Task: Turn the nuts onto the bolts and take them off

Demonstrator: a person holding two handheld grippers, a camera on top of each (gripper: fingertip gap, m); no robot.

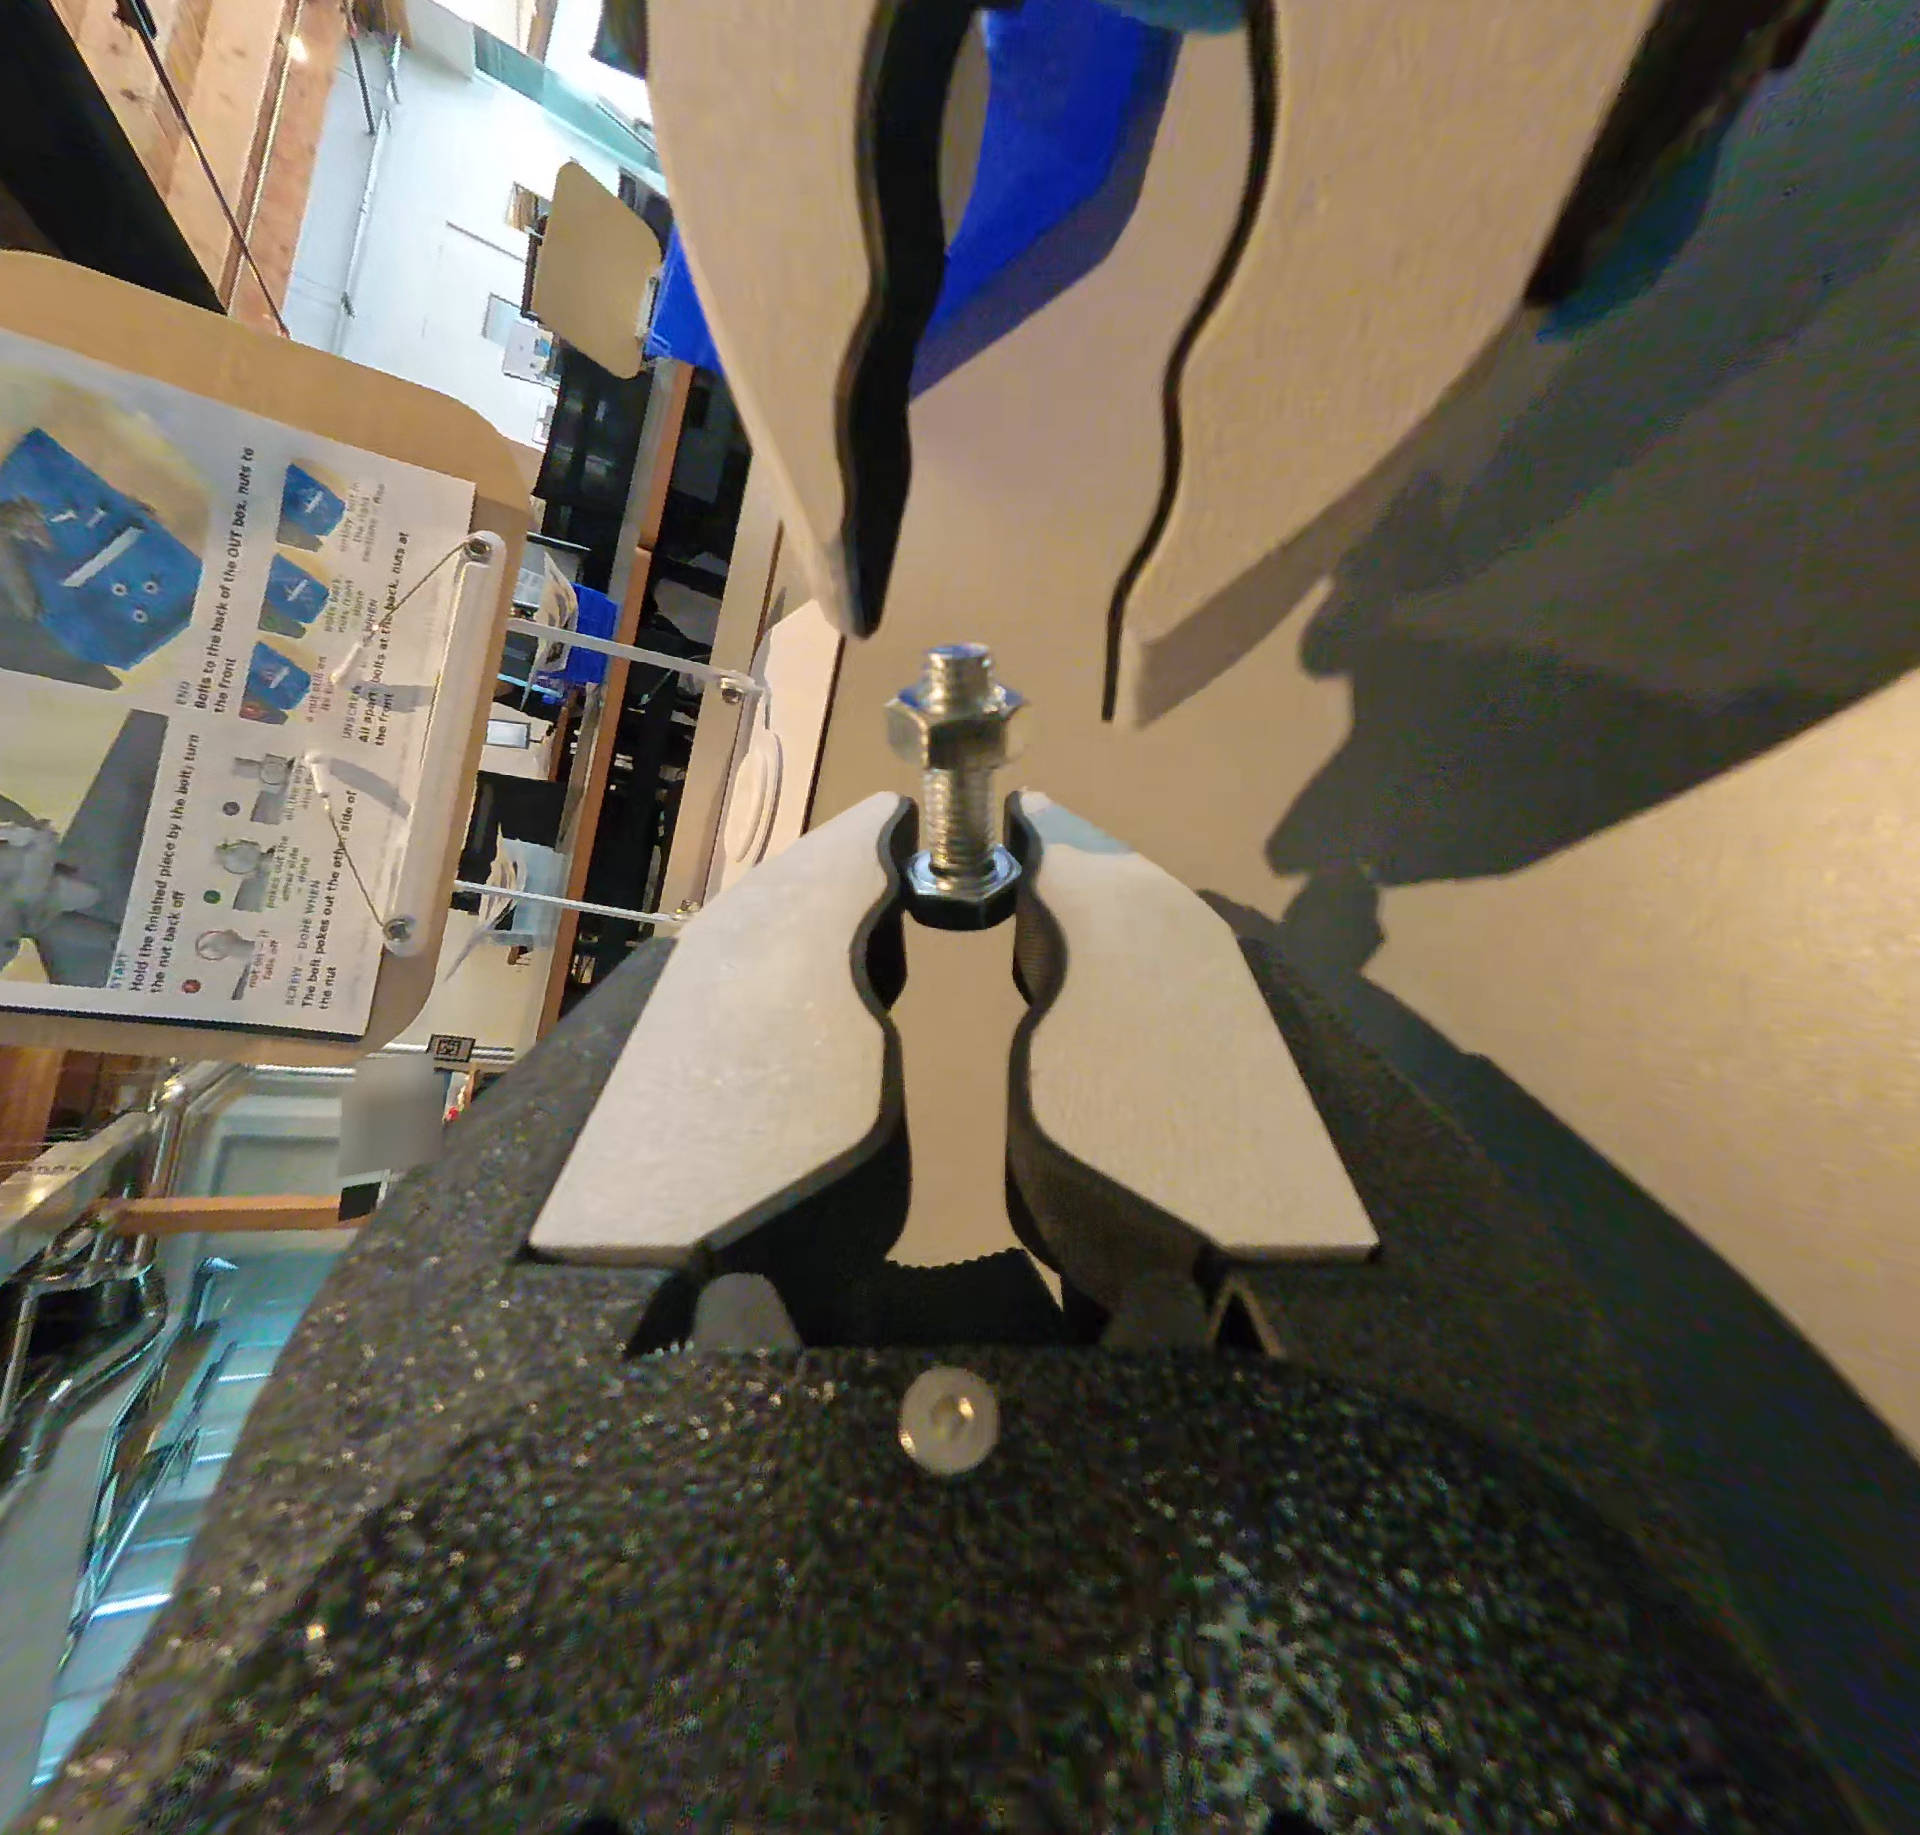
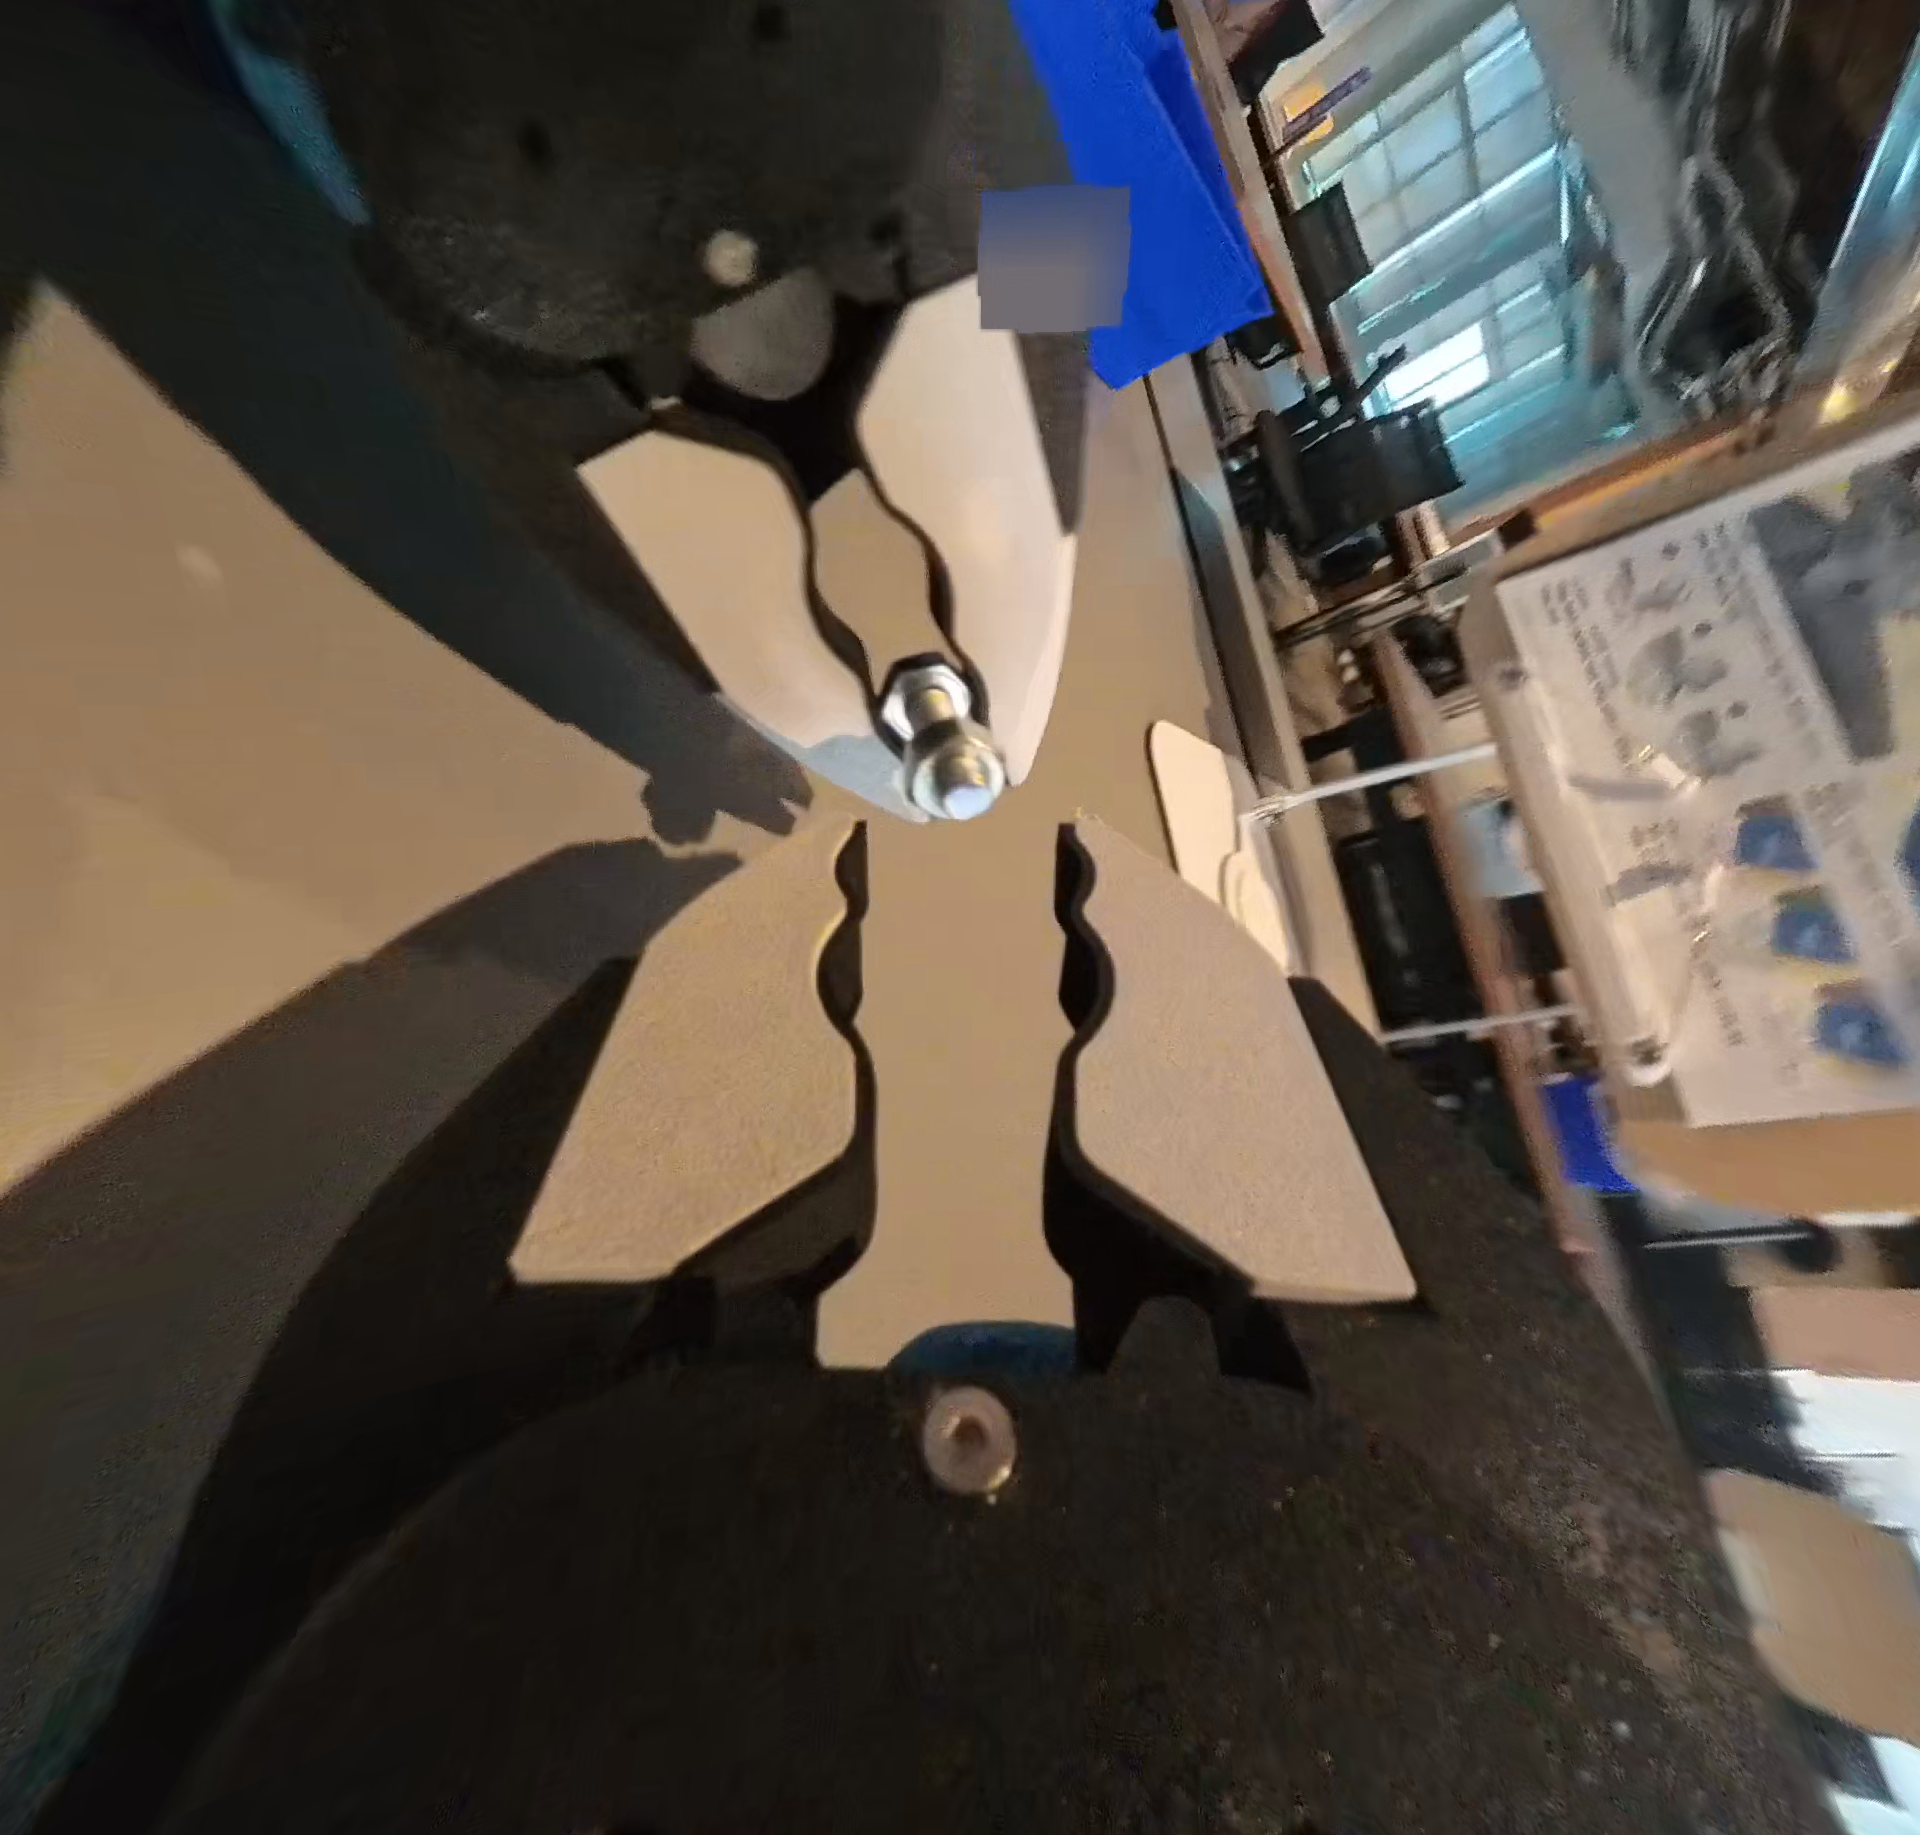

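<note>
My left gripper (image 1: 956, 821) is shut on the hex head of a silver bolt (image 1: 954, 809). The bolt's threaded shaft sticks out forward past the fingertips. A silver nut (image 1: 956, 727) sits on the thread near the bolt's tip. My right gripper (image 1: 997, 642) comes in from the opposite side, open and empty, with its fingertips just beyond the bolt tip and not touching it. In the right wrist view my right gripper (image 2: 961, 838) is open. The left gripper (image 2: 951, 746) faces it, holding the bolt (image 2: 961, 798) with the nut (image 2: 948, 759) just ahead of my fingertips.
Both grippers hover over a beige table top (image 1: 1558, 954) (image 2: 260, 694). A blue bin (image 1: 1039, 175) (image 2: 1122, 123) stands behind the grippers. An instruction sheet on a wooden board (image 1: 208, 694) (image 2: 1714, 798) stands at the table's side. Shelves and room clutter lie beyond.
</note>
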